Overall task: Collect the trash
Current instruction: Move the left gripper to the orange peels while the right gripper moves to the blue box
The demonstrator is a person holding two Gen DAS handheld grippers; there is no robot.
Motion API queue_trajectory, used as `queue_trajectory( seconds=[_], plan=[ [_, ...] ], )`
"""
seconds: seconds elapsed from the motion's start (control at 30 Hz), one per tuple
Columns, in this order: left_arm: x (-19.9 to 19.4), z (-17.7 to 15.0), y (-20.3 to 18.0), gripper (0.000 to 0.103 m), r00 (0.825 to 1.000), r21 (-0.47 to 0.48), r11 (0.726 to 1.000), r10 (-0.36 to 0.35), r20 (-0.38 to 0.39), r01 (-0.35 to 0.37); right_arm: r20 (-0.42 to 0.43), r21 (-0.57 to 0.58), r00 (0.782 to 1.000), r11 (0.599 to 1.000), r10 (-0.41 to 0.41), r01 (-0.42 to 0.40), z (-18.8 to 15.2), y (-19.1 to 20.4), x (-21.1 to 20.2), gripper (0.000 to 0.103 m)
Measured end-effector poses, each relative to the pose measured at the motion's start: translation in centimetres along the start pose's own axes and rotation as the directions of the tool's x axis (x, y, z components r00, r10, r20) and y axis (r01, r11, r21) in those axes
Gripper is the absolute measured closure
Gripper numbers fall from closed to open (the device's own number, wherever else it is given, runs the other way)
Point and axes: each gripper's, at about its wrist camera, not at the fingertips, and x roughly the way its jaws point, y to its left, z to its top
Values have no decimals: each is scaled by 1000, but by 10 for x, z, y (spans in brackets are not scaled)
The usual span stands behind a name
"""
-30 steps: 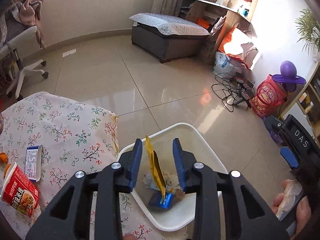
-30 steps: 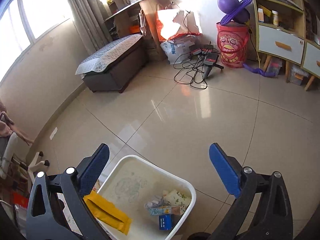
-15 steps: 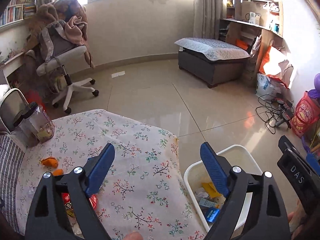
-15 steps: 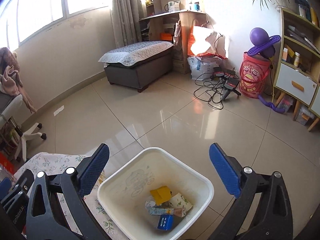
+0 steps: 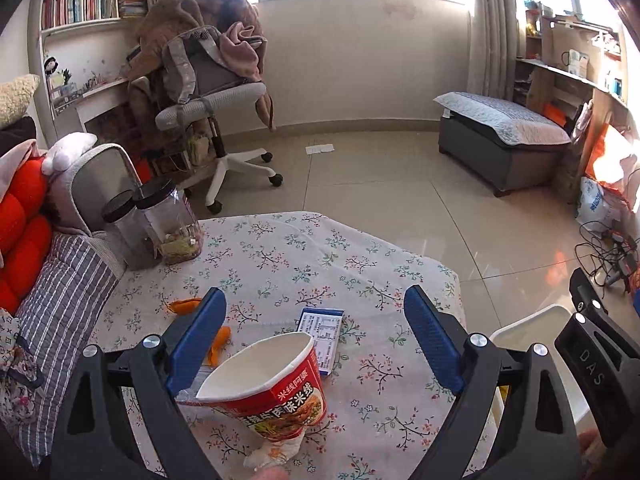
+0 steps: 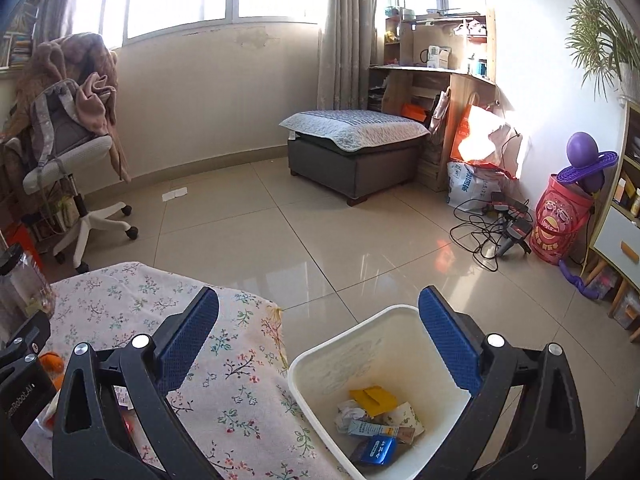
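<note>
Your left tool (image 5: 312,344) is wide and empty; grab the noodle cup (image 5: 276,396) gently, or it tips off the counter (image 5: 360,264)

The left claw (image 5: 316,334) fills the lower part of the left wrist view, its black arms rising from the bottom corners to two blue pads that stand wide apart, nothing pressed between them; its jaws have just been opening. A fingertip (image 5: 269,473) shows at the bottom edge, centre. At the lower right of that view part of the right claw's black body appears, with a bit of a hand (image 5: 591,442) beneath it. In the right wrist view the right claw (image 6: 319,322) also gapes wide, blue pads far apart, gripping nothing.
</note>
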Motion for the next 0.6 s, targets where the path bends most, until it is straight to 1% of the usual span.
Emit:
queue_trajectory(
  seconds=[0.17, 0.33, 0.5, 0.6],
  plan=[
    [8, -3, 46, 15, 999, -59, 997, 48, -24, -49, 3, -56, 998, 997, 62, -61, -1, 43, -8, 7],
    [17, -10, 90, 15, 995, -111, 990, 86, -54, -92, 13, -128, 994, 986, 106, -103, -5, 83, -16, 7],
    [35, -20, 134, 15, 989, -175, 977, 105, -108, -123, 10, -229, 987, 961, 158, -152, -9, 122, -24, 7],
    [52, -27, 163, 15, 983, -219, 967, 98, -157, -132, 17, -298, 983, 939, 183, -170, -12, 146, -30, 7]
  ],
)
